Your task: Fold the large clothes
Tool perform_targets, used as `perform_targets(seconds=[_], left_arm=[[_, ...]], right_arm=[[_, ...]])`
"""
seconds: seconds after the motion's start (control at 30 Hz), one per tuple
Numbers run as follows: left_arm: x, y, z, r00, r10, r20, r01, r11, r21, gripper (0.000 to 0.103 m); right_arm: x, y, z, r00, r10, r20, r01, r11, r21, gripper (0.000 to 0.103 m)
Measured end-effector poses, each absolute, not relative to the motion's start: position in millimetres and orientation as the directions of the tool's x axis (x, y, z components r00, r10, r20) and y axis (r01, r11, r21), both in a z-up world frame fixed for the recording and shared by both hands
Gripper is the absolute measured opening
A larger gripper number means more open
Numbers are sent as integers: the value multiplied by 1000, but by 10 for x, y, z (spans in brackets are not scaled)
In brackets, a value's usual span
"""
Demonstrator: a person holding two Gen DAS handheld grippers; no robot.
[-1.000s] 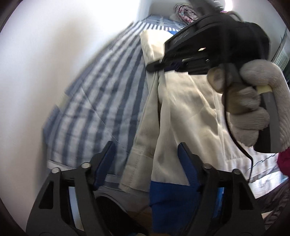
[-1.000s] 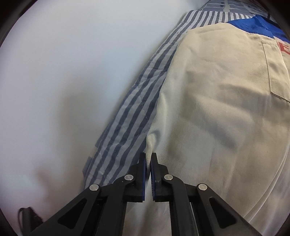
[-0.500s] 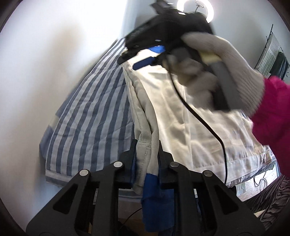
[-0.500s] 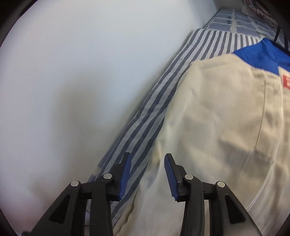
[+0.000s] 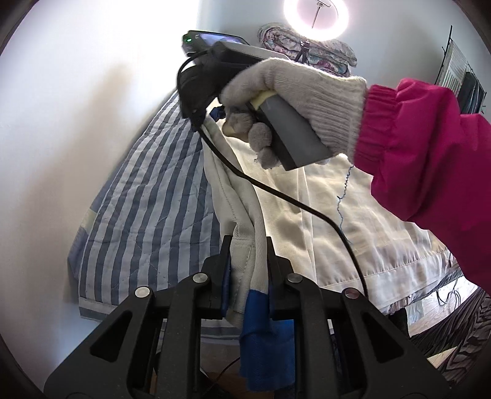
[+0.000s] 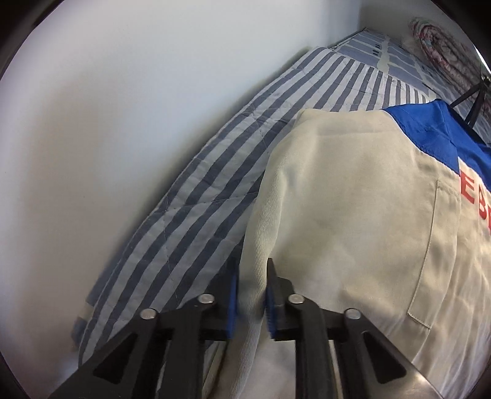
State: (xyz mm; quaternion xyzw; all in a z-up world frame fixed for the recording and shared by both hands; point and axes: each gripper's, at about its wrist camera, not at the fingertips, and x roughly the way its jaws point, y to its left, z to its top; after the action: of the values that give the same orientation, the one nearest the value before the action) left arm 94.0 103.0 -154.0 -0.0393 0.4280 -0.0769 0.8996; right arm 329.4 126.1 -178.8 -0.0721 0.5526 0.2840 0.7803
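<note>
Fingers (image 6: 277, 294) closing on jacket (image 6: 353, 214) edge beside striped quilt (image 6: 199, 190), wall (image 6: 107, 107) near.

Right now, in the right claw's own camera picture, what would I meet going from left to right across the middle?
White wall → striped bedcover → beige jacket, its edge pinched as the right claw closes → blue panel and red letters on the jacket.

A bedroom in a home — a bed (image 6: 196, 190) under a blue-and-white striped quilt stands against a plain white wall (image 6: 107, 107), a rolled floral blanket (image 5: 310, 52) at its far end. A ring light (image 5: 316, 15) glows above — wood floor (image 5: 442, 319) shows beside the bed.
</note>
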Motion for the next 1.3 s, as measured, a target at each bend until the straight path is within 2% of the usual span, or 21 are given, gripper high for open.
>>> perform_targets(seconds=[0.03,0.23,0.37,0.57,0.83,1.03,1.17,1.2,1.27,1.3], left_arm=[[930,1014,-1520,625,-172,-762,109,985,-133,15],[834,659,-1303,675,-149,-723,182,983,-33,15],[758,354,-1235,687,-148,-711,249,968,39,15],[685,-106,-1254,678,-169,-715,355,927,118,15],[665,-597,-1431,617,-194,-763,456,878,145,15],[737,-819,-1694,558,-195,-807,498,856,137,15],[773,-836,-1834,509,-219,-832,521,848,95,20],[764,-830,-1853,492,-236,-838,530,845,73,25],[728,-800,-1873,474,-260,-841,547,836,50,27],[694,-773,-1858,472,-268,-840,549,834,43,34]], right_arm=[[3317,1120,-1769,215,412,-885,-500,825,263,3],[3342,260,-1640,211,656,-725,-360,742,566,1],[3269,-268,-1567,252,743,-620,-321,668,671,1],[3146,-1096,-1639,327,776,-539,-254,621,741,1],[3075,-1782,-1949,382,691,-614,-150,702,696,1],[3250,-1719,-2033,387,614,-688,-151,778,609,1],[3272,-1722,-2179,370,566,-737,-137,818,559,2],[3261,-1730,-2188,367,557,-745,-139,825,548,4],[3227,-1759,-2147,369,541,-756,-153,837,525,11],[3220,-1778,-2115,375,530,-760,-160,845,510,21]])
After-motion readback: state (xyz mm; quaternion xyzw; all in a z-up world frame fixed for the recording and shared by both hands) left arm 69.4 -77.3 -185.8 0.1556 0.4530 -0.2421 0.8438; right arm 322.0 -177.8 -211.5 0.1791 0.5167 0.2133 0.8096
